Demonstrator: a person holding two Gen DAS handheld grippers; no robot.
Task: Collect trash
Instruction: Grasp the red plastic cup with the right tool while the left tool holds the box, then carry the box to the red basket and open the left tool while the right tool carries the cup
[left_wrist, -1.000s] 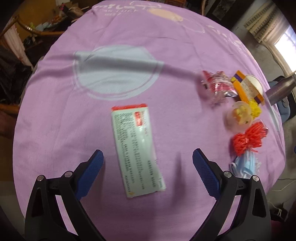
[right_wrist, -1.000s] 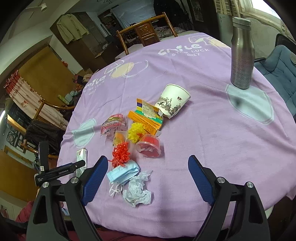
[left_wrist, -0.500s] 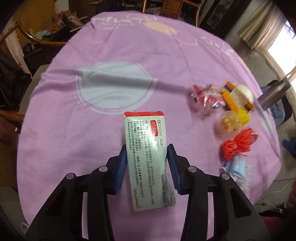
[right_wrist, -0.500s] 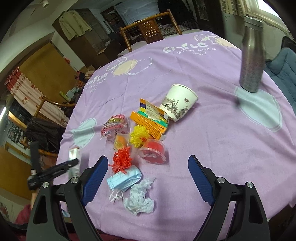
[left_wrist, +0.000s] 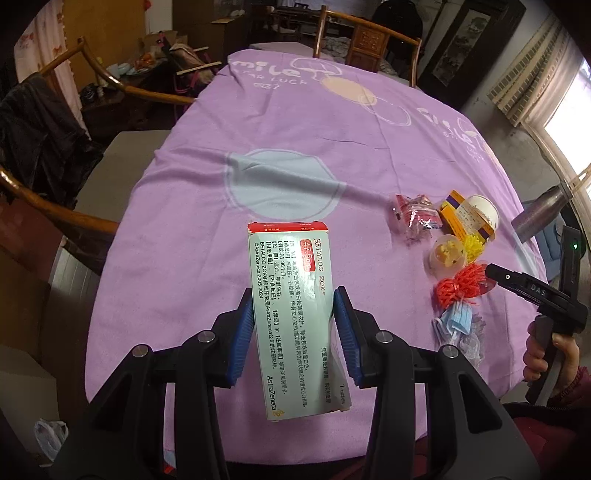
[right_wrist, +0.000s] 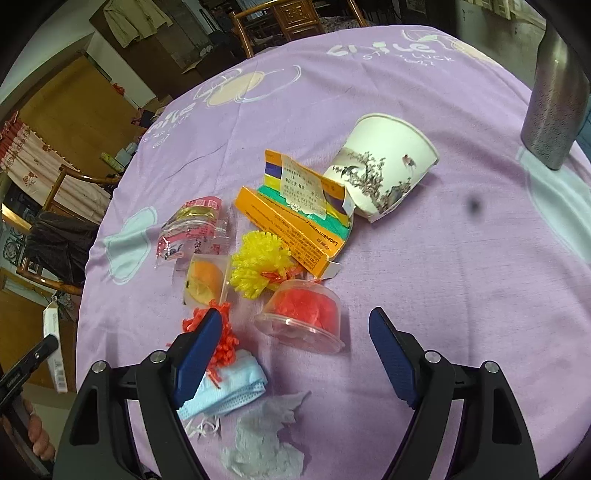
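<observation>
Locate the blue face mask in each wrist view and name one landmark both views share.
Left wrist view: blue face mask at right, below the red ribbon bow.
Right wrist view: the mask at lower left, partly behind the right gripper's left finger.
Shared landmark: the paper cup.

Purple-clothed table (right_wrist: 424, 277), paper cup (right_wrist: 388, 166), orange box (right_wrist: 291, 225), face mask (right_wrist: 229, 387)

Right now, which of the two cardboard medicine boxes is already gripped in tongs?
The white box with the red end, clamped upright between the left tongs. The orange box lies torn open on the purple cloth beside the tipped paper cup.
</observation>
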